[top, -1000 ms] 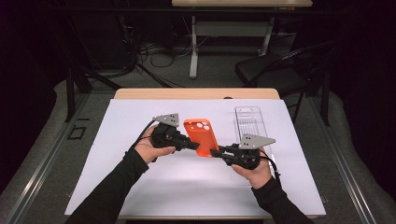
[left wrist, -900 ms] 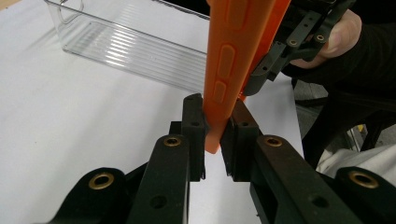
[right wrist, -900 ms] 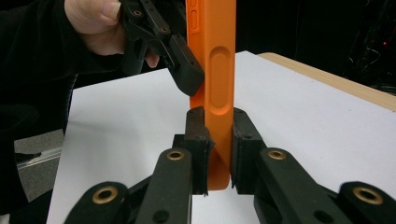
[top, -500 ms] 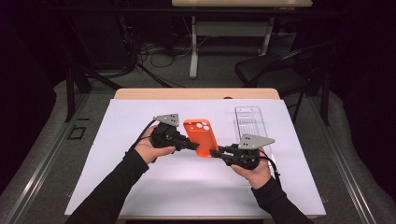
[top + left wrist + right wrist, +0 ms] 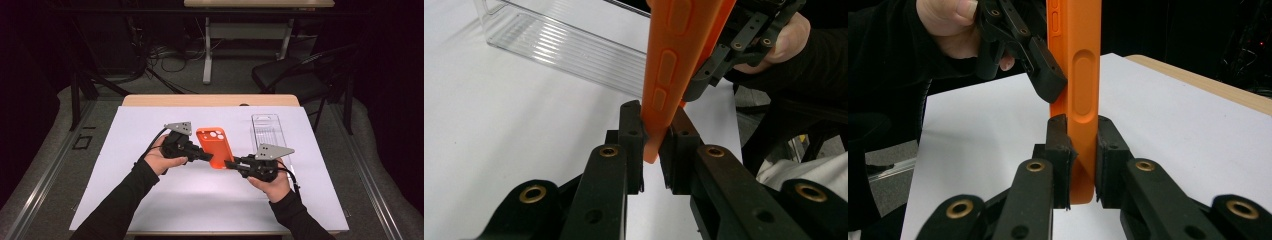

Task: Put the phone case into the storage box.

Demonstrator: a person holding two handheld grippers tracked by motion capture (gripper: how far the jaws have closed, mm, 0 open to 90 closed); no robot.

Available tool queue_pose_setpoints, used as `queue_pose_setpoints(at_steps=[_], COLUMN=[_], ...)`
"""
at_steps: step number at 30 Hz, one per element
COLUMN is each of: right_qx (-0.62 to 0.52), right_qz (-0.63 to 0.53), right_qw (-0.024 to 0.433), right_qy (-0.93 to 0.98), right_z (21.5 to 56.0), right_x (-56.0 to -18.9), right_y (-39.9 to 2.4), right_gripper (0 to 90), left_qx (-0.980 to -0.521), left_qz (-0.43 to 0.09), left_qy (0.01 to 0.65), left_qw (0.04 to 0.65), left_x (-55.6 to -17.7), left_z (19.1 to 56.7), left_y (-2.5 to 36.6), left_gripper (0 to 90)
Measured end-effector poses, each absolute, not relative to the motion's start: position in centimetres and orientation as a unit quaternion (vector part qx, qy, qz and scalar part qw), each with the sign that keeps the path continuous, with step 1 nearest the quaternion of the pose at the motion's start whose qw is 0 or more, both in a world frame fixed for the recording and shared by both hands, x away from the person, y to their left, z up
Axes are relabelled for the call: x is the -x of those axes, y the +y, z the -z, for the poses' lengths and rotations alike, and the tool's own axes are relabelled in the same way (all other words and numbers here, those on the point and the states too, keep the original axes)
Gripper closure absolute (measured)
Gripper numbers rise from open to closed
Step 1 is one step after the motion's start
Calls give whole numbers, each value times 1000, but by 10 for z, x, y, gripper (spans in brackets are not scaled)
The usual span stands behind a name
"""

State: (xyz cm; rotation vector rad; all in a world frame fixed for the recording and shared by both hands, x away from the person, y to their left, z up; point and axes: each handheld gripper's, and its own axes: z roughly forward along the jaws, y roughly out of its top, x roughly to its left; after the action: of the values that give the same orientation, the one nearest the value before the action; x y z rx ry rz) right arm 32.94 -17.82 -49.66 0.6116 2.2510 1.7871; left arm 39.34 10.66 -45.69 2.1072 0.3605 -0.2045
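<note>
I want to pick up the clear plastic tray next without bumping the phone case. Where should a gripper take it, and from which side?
Probably by the long outer wall of the clear tray, coming from the table's right side. The tray is long, narrow and open-topped, so a thin upright wall suits two jaws. The orange phone case, held between the left gripper and right gripper, lies to its left.

Orange phone case (image 5: pixel 216 147) was held above a white table sheet (image 5: pixel 150 200), left gripper (image 5: pixel 202 156) clamped its left edge, right gripper (image 5: pixel 231 164) pinched its lower right corner, clear plastic tray (image 5: pixel 269 131) lay just beyond.
</note>
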Motion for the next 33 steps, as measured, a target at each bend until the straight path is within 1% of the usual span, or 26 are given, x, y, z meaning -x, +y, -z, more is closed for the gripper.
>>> queue_pose_setpoints(at_steps=[14,18,21,28,33], right_qx=[-210,-210,-210,-209,-217], right_qz=[-606,-606,-606,-607,-605], right_qw=[103,106,108,116,120], right_qy=[760,760,760,758,757], right_z=[496,496,496,495,495], right_x=[-329,-329,-328,-326,-326], right_y=[-177,-177,-176,-174,-175], right_gripper=[797,778,748,645,594], left_qx=[-862,-861,-862,-866,-866], left_qz=[87,88,88,86,84], left_qy=[152,154,155,160,168], left_qw=[476,476,475,467,463], left_x=[-393,-394,-394,-394,-394], left_z=[457,457,458,459,459], left_y=[107,106,106,105,105], left_gripper=[812,812,812,812,812])
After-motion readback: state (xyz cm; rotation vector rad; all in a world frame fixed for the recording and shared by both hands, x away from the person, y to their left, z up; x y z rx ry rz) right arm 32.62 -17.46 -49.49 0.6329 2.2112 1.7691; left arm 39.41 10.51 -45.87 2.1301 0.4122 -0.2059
